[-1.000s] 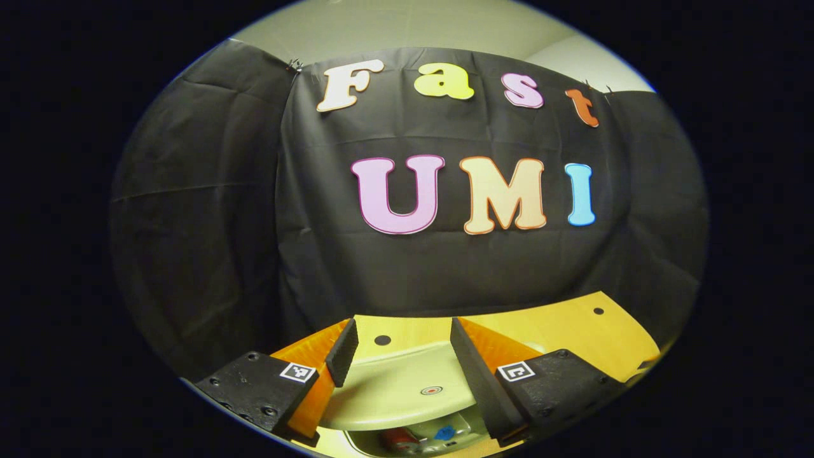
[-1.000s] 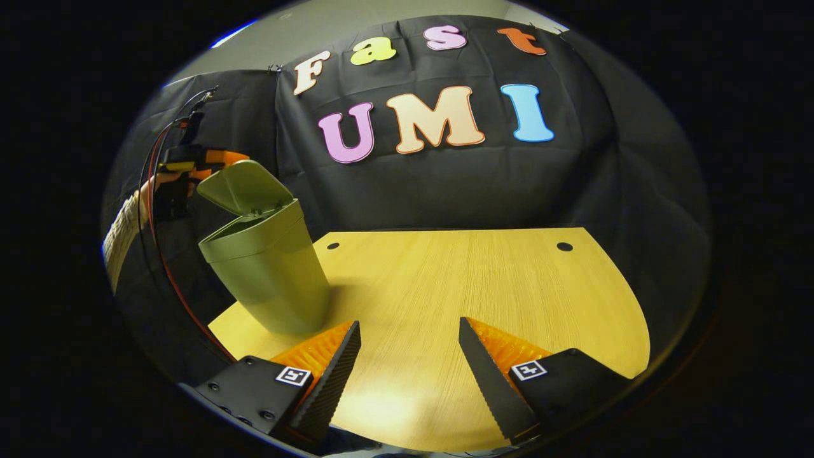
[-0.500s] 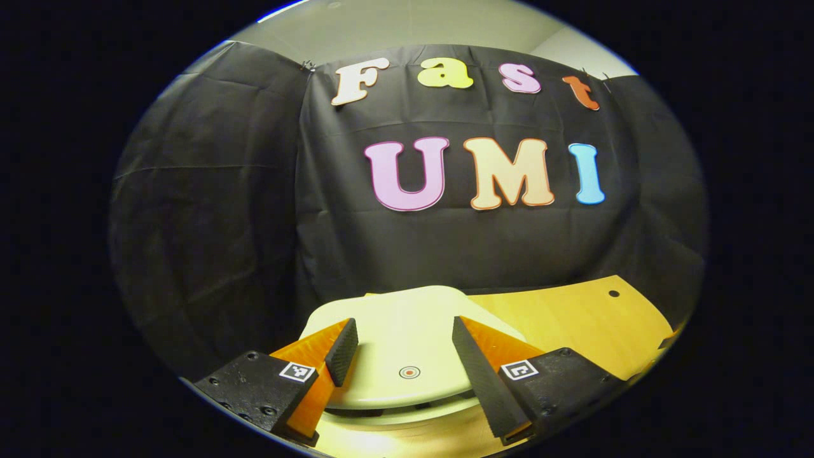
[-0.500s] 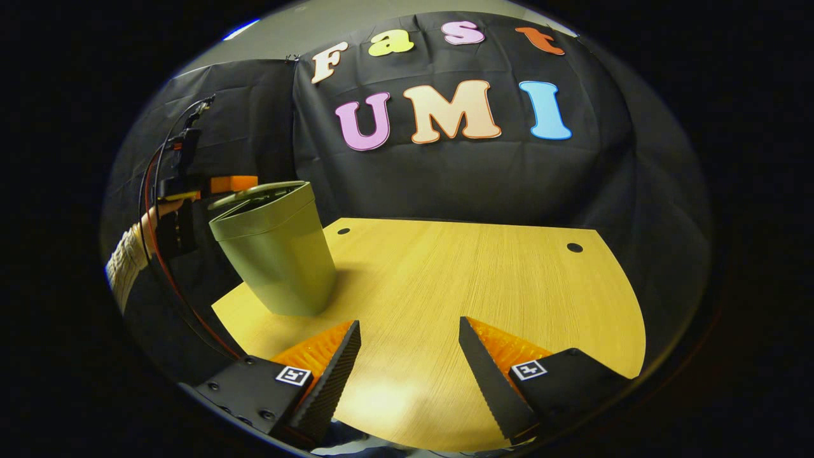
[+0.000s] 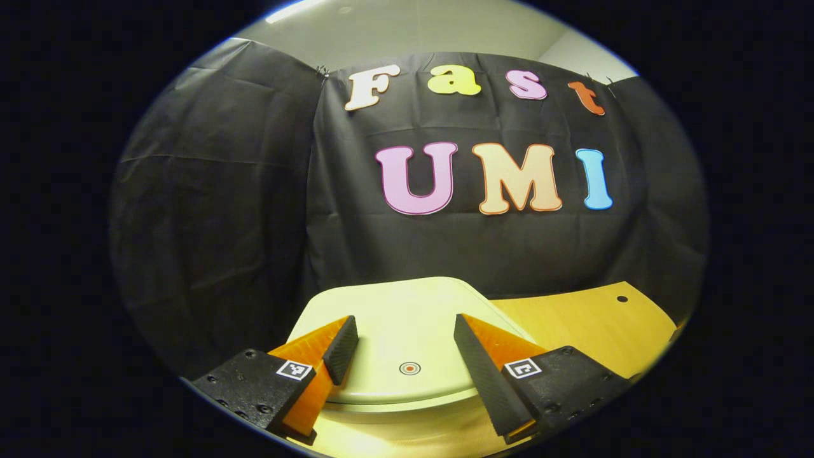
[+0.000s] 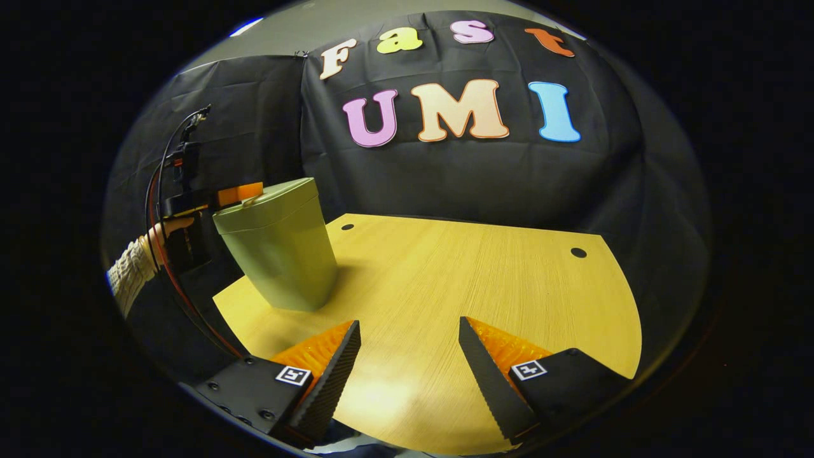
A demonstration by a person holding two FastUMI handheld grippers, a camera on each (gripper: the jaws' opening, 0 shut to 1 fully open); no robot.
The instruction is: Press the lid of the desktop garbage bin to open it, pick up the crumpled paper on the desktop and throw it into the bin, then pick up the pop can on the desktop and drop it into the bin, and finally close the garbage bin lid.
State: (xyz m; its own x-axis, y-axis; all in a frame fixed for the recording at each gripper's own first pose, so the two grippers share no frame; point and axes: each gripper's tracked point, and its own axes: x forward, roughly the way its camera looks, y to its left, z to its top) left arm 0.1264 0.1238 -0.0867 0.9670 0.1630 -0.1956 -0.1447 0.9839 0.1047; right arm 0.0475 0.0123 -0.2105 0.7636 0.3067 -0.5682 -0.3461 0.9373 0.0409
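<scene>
Jaws apart, left gripper (image 5: 407, 356) over bin lid (image 5: 400, 318)

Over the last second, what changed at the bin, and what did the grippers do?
The bin lid swung from tilted up to flat shut on the bin, hiding the contents; the left gripper came down with it, open over it. The right gripper stayed open above the table.
</scene>
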